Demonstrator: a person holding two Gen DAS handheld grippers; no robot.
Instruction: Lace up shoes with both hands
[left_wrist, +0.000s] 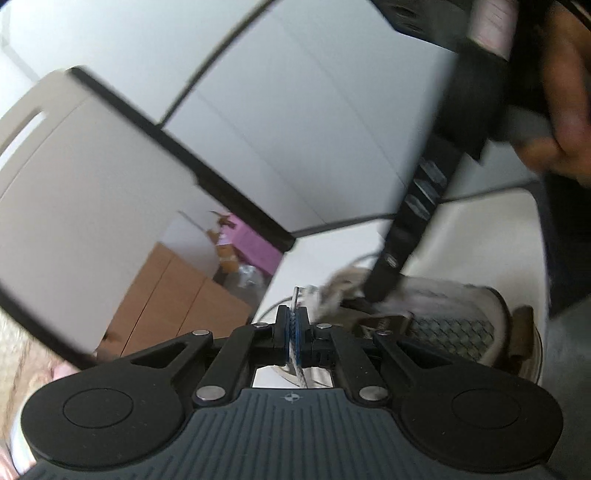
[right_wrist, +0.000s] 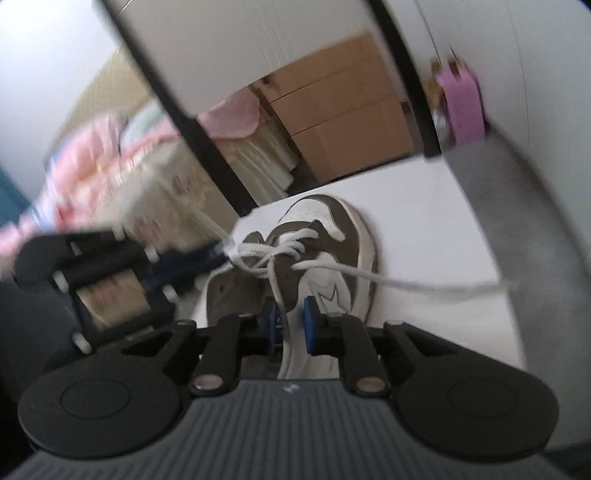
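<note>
A brown and white sneaker lies on the white table, its white lace crossed over the tongue. My left gripper is shut on a strand of the lace beside the shoe; in the right wrist view it is blurred, at the lace's left side. My right gripper is open over the shoe's heel end, with one lace strand running loosely through the gap between its blue pads. A free lace end trails off to the right. A hand holds the right gripper.
Behind the table stand brown cardboard boxes, a pink box and pink cloth. A black-framed white panel crosses above. The table's far edge runs just past the shoe's toe.
</note>
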